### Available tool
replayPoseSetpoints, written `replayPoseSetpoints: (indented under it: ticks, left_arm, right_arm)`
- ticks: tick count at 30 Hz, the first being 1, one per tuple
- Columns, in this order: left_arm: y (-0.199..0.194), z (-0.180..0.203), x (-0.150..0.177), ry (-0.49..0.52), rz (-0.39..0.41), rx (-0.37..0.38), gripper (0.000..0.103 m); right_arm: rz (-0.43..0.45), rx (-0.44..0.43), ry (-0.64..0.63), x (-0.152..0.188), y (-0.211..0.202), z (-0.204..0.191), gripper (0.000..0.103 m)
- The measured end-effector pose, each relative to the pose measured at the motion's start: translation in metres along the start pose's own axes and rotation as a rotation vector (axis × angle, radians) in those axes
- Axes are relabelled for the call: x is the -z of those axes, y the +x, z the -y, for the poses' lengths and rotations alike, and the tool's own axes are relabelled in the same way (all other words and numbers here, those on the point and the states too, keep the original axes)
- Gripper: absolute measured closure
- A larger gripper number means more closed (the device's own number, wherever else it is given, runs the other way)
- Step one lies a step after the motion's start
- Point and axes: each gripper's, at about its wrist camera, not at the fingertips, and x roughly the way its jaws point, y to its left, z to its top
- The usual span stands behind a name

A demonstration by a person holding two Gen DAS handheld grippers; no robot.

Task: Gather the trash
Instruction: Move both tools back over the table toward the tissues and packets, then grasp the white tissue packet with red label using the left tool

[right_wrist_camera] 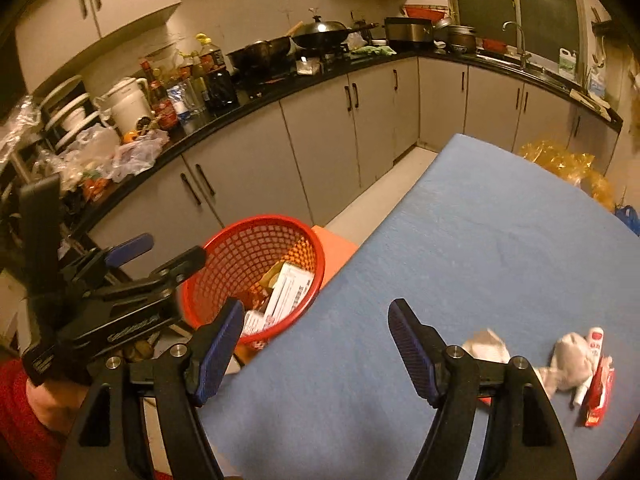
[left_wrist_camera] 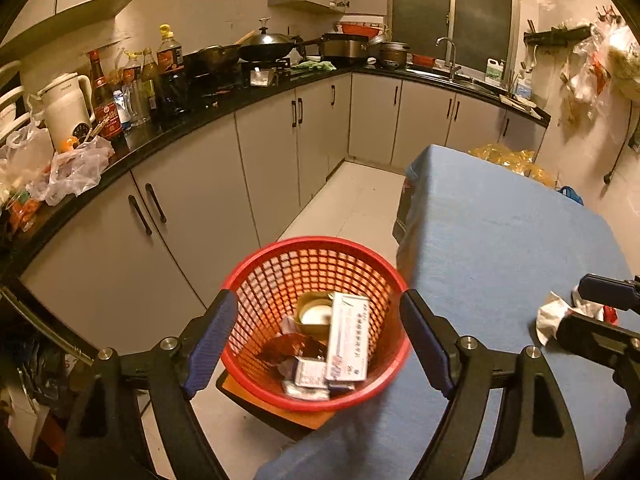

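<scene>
A red mesh basket (left_wrist_camera: pixel 312 242) (right_wrist_camera: pixel 256 222) stands on an orange stool (right_wrist_camera: pixel 336 244) beside the blue-covered table (left_wrist_camera: pixel 500 220) (right_wrist_camera: pixel 500 220). In it lie a white carton (left_wrist_camera: pixel 348 336), a tape roll (left_wrist_camera: pixel 316 314) and a brown wrapper (left_wrist_camera: pixel 288 346). My left gripper (left_wrist_camera: pixel 318 304) (right_wrist_camera: pixel 174 247) hangs open above the basket with nothing between its fingers. My right gripper (right_wrist_camera: pixel 316 312) is open and empty over the table's near-left edge. To its right on the cloth lie crumpled tissues (right_wrist_camera: pixel 572 360) (left_wrist_camera: pixel 552 316), a white tube (right_wrist_camera: pixel 594 346) and a red wrapper (right_wrist_camera: pixel 598 396).
A black L-shaped counter (left_wrist_camera: pixel 192 132) over grey cabinets carries bottles, a white kettle (left_wrist_camera: pixel 66 108), plastic bags and woks. A pale floor aisle (left_wrist_camera: pixel 360 196) runs between the cabinets and the table. Yellow bags (right_wrist_camera: pixel 560 160) sit beyond the table's far end.
</scene>
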Motion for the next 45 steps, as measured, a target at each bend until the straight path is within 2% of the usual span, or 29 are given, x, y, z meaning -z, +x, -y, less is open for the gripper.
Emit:
replayPoseSetpoints:
  ticks: [7,13,25,33,38,40,42,45]
  left_arm:
    - [-0.019,0.045,0.01,0.078,0.01,0.029,0.021]
    - [-0.035,0.081,0.009,0.134,0.046,0.065,0.021]
    - [-0.051,0.156,0.012,0.252,0.061,0.141,0.021]
    - [-0.046,0.187,0.02,0.295,0.008,0.189,0.021]
    - [-0.021,0.196,0.025,0.293,-0.131,0.267,0.021]
    - [-0.014,0.2,0.027,0.294,-0.161,0.29,0.021]
    - [-0.01,0.21,0.027,0.337,-0.169,0.314,0.021]
    - [-0.011,0.23,0.023,0.454,-0.123,0.354,0.021]
  right_arm:
    - [0.016,0.017,0.069,0.029,-0.033,0.027,0.024]
    - [0.061,0.065,0.146,0.046,-0.067,0.055,0.024]
    - [0.081,0.165,0.247,0.074,-0.113,0.108,0.024]
    - [0.07,0.205,0.331,0.096,-0.131,0.142,0.024]
    - [0.052,0.225,0.372,0.105,-0.136,0.158,0.024]
    - [0.043,0.23,0.387,0.109,-0.137,0.164,0.024]
    - [0.032,0.235,0.401,0.113,-0.138,0.169,0.024]
    - [0.022,0.243,0.414,0.118,-0.141,0.175,0.024]
